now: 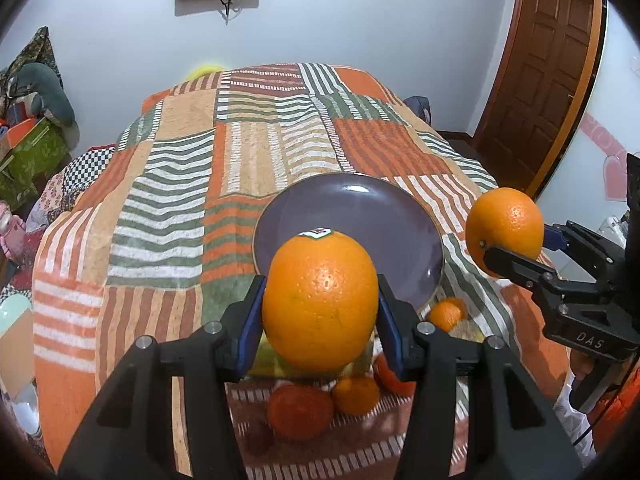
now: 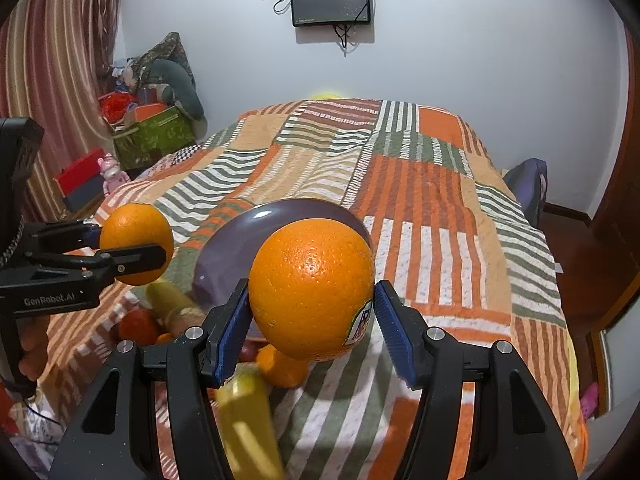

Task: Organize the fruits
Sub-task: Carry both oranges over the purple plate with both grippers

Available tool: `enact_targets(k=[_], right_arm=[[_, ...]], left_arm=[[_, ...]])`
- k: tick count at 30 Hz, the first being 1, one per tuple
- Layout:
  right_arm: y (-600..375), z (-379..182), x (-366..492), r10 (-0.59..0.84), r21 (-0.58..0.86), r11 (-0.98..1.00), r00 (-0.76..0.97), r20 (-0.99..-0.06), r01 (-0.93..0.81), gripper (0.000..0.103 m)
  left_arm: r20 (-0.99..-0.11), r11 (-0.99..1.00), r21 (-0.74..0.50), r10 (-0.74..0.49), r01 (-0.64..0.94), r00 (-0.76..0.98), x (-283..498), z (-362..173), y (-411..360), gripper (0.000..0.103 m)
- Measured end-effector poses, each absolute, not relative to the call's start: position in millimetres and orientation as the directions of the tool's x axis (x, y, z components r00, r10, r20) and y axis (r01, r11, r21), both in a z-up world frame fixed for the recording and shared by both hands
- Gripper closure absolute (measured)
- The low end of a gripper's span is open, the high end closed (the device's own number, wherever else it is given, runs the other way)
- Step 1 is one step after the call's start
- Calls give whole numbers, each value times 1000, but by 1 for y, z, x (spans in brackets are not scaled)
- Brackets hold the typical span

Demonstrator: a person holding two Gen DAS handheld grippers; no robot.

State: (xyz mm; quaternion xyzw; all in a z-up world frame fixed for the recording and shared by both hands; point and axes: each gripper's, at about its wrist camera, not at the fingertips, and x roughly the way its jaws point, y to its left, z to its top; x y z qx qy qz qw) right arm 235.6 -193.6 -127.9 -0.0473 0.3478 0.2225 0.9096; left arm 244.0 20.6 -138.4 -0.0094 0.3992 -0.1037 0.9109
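My left gripper point(image 1: 320, 312) is shut on a large orange point(image 1: 320, 300) with a sticker on top, held above the bed near the rim of a purple plate point(image 1: 380, 216). My right gripper point(image 2: 310, 304) is shut on another stickered orange point(image 2: 312, 288), held in the air in front of the same plate point(image 2: 240, 236). Each gripper shows in the other's view: the right one point(image 1: 516, 248) with its orange point(image 1: 505, 224), the left one point(image 2: 132, 248) with its orange point(image 2: 136, 240). The plate is empty.
Loose fruit lies on the patchwork bedspread point(image 1: 240, 160) below the grippers: small oranges point(image 1: 356, 394), a red fruit point(image 1: 300, 412), yellow fruit point(image 2: 248, 424). A wooden door point(image 1: 540, 80) is at right, boxes and clutter point(image 2: 152, 136) at left.
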Motion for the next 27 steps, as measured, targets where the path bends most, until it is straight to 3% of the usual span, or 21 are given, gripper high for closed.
enact_targets(k=[27], right_arm=[[-153,-163,329,340,-17,861,599,-725,-509,46]], left_arm=[[-822,966,-132,-231,220,521,366,-186,13,52]])
